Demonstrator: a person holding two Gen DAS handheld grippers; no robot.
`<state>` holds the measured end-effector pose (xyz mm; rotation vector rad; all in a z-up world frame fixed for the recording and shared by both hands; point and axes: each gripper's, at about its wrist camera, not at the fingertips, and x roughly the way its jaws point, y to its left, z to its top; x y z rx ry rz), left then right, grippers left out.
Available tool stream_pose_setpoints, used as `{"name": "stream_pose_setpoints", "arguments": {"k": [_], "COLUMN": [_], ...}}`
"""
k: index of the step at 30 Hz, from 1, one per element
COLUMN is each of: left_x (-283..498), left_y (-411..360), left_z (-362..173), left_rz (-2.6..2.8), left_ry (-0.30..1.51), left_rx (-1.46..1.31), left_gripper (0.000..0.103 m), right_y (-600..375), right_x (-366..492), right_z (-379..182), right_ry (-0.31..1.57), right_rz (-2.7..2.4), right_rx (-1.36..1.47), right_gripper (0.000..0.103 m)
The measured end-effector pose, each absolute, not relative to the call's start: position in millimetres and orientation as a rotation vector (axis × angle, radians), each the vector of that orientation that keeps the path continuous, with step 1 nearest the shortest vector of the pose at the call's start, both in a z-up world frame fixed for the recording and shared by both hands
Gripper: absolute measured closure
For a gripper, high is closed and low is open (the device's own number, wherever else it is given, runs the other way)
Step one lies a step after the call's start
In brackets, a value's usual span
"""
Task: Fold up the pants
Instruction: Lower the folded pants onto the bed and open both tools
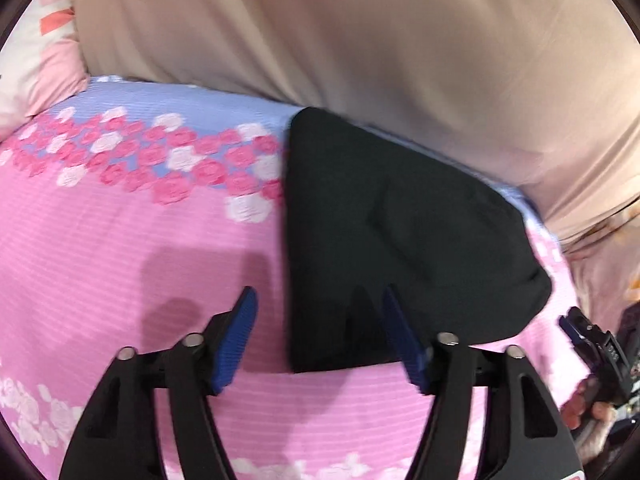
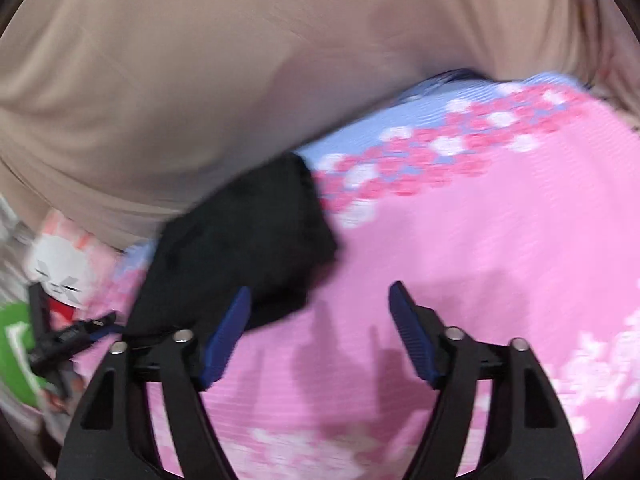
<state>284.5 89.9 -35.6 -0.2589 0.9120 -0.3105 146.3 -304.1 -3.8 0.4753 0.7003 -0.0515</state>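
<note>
The black pants (image 1: 392, 232) lie folded into a compact bundle on the pink flowered bedsheet (image 1: 120, 248). My left gripper (image 1: 318, 300) is open and empty, hovering just above the bundle's near left edge. In the right wrist view the pants (image 2: 248, 248) lie left of centre. My right gripper (image 2: 320, 296) is open and empty, its left finger over the bundle's near right corner. The right gripper also shows at the right edge of the left wrist view (image 1: 592, 344), and the left gripper at the left edge of the right wrist view (image 2: 68, 340).
A large beige cover (image 1: 360, 40) rises behind the sheet. A pink and white pillow (image 1: 36, 64) lies at the far left. A white rabbit plush (image 2: 60, 264) and a green item (image 2: 16, 356) sit beside the bed.
</note>
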Motion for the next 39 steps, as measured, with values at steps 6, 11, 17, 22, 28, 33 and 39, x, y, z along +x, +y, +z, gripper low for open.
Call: {"name": "stream_pose_setpoints", "arguments": {"k": [6, 11, 17, 22, 28, 33, 39], "left_x": [314, 317, 308, 280, 264, 293, 284], "left_y": [74, 74, 85, 77, 39, 15, 17], "left_z": [-60, -61, -55, -30, 2, -50, -51], "left_rz": [-0.315, -0.332, -0.301, -0.244, -0.271, -0.239, -0.220], "left_ry": [0.995, 0.991, 0.970, 0.877, 0.770, 0.885, 0.848], "left_rx": [-0.305, -0.299, -0.267, -0.165, -0.058, -0.021, -0.006], "left_gripper": [0.027, 0.075, 0.072, 0.073, 0.058, 0.056, 0.056], "right_y": [-286, -270, -266, -264, -227, -245, -226], "right_x": [193, 203, 182, 160, 165, 209, 190], "right_z": [-22, -20, -14, 4, 42, -27, 4], "right_ry": [0.758, 0.768, 0.746, 0.669, 0.557, 0.775, 0.662], "right_rz": [-0.015, -0.015, -0.043, -0.149, -0.139, -0.181, -0.190], "right_rx": [0.510, 0.428, 0.389, 0.356, 0.178, 0.141, 0.051], "right_gripper": [0.026, 0.079, 0.072, 0.066, 0.067, 0.076, 0.075]}}
